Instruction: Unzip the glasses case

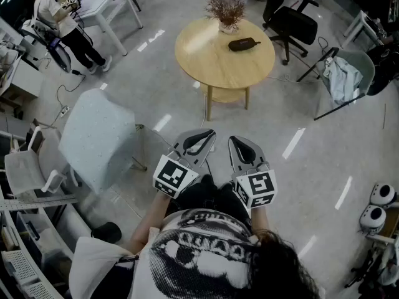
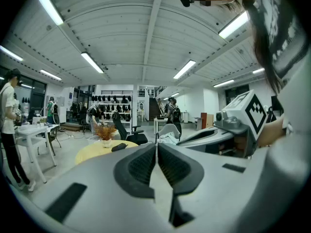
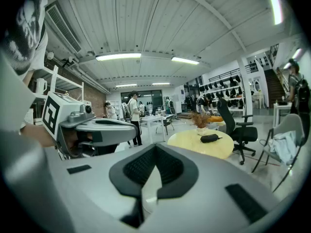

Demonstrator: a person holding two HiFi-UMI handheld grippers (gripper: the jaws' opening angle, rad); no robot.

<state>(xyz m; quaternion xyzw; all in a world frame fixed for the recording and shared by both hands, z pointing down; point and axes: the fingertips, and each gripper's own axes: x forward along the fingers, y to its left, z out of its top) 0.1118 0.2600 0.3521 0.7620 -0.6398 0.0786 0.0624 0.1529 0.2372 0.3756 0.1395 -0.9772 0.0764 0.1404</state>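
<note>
Left tongs [image 1: 201, 139] and right tongs [image 1: 240, 143] hang closed, empty, far from the glasses case [image 1: 243, 43] on the tabletop [image 1: 202, 55]; approaching it comes next.

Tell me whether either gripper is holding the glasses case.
No, the glasses case lies on the round table beside the dried plant.

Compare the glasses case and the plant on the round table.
The glasses case is black and lies flat; the plant is brownish and stands upright in a pot. The glasses case sits nearer the middle, the plant at the far edge. Both rest on the round table.
</note>
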